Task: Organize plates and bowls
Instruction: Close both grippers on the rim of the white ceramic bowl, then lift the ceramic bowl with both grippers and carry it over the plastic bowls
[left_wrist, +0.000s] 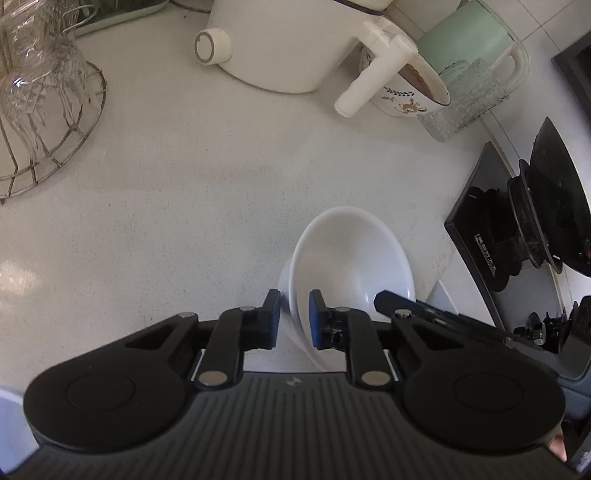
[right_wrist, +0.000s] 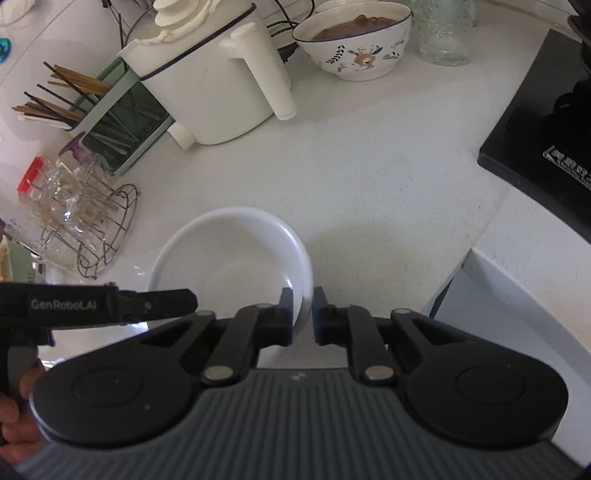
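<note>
White counter (right_wrist: 369, 177): speckled stone top that fills both views; its front edge shows at the lower right of the right wrist view.
Stove (left_wrist: 517, 236): black glass hob with dark burner parts, along the right edge of the left wrist view.
Kettle (right_wrist: 207, 85): white, with a long handle, upper middle of the right wrist view, standing on the counter.
Wire rack (right_wrist: 107, 229): at the left of the right wrist view, holding clear glasses tipped on their sides.
Chopstick holder (right_wrist: 122, 118): green, upper left of the right wrist view, just beside the kettle.
Patterned bowl (right_wrist: 354, 44): top of the right wrist view, brown food inside, a textured glass just beside it.
White bowl (right_wrist: 229, 266): lower middle of both views, on the counter near its front edge, tilted in the left wrist view.
Left gripper (left_wrist: 294, 319): narrow, its blue pads pinching the white bowl's rim, one pad inside and one outside.
Right gripper (right_wrist: 303, 317): narrow, clamped on the opposite rim of the same bowl, one finger inside and one outside.
Hand (right_wrist: 14, 417): lower left corner of the right wrist view, on the left gripper's handle.
</note>
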